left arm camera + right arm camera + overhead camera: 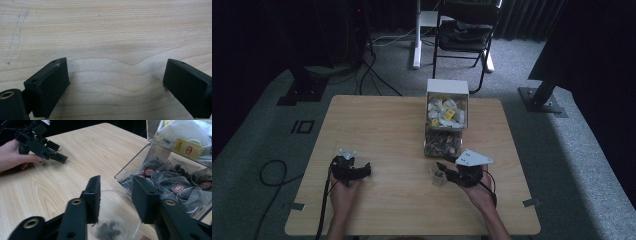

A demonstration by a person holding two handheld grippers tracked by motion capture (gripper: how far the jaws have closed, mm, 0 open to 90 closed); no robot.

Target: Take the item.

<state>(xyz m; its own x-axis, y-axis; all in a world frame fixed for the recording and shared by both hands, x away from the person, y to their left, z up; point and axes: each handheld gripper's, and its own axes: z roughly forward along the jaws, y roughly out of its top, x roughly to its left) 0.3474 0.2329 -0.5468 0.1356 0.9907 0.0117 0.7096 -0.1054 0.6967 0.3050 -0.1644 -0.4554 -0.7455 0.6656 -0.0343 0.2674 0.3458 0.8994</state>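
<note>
Cup (117, 220) stands upright beside the tea box (175, 182). Right gripper (116, 197) jaws part-open over it, gripping nothing. Left gripper (116, 82) wide open, empty, above bare table (105, 30).

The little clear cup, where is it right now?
The clear cup stands on the table's right half in the high view, just in front of the tea bag box, right at the tips of the right hand-held gripper.

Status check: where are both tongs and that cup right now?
Left tongs open, empty, low over bare table. Right tongs open above clear cup, a tea bag inside. Tea bag box just beyond the cup; nothing between.
</note>
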